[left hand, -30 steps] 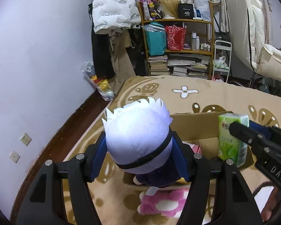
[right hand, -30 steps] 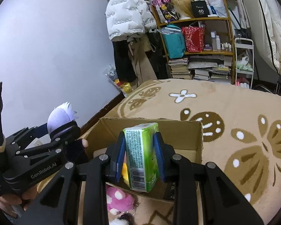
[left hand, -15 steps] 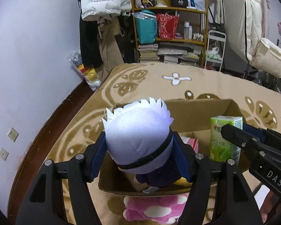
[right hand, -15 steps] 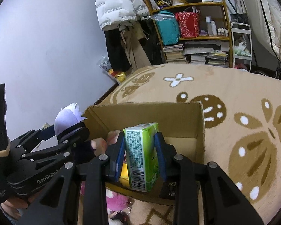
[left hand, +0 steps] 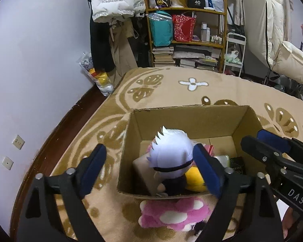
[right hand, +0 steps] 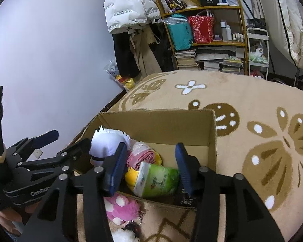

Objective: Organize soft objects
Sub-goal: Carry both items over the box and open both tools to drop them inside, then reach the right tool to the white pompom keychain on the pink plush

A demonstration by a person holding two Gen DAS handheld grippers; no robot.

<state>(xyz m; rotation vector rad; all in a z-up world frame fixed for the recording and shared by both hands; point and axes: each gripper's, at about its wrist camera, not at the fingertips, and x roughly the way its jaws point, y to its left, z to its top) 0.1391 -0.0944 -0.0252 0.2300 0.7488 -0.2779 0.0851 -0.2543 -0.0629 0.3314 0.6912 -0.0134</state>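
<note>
A cardboard box (left hand: 187, 109) stands open on the patterned rug. The white-haired doll (left hand: 171, 153) lies inside it at the left, on a yellow plush (left hand: 194, 178). My left gripper (left hand: 149, 169) hangs over the box's near wall, jaws opening wide, pads clear of the doll. In the right wrist view the green tissue pack (right hand: 157, 179) rests on its side in the box (right hand: 157, 113), beside a pink bag (right hand: 141, 155) and the doll (right hand: 107, 143). My right gripper (right hand: 149, 169) is above the pack, jaws opening, pads off it. The left gripper (right hand: 67, 141) shows at the left.
A pink plush (left hand: 171, 213) lies on the rug (left hand: 192, 92) against the box's near wall, with a small black-and-white fluffy charm (right hand: 127, 232) next to it. A wall (left hand: 40, 60) runs along the left. A wooden shelf (left hand: 187, 40), hanging jackets and a white cart stand behind.
Both grippers have opened. The doll has dropped out of the left one into the box, and the green pack has fallen from the right one onto its side in the box.
</note>
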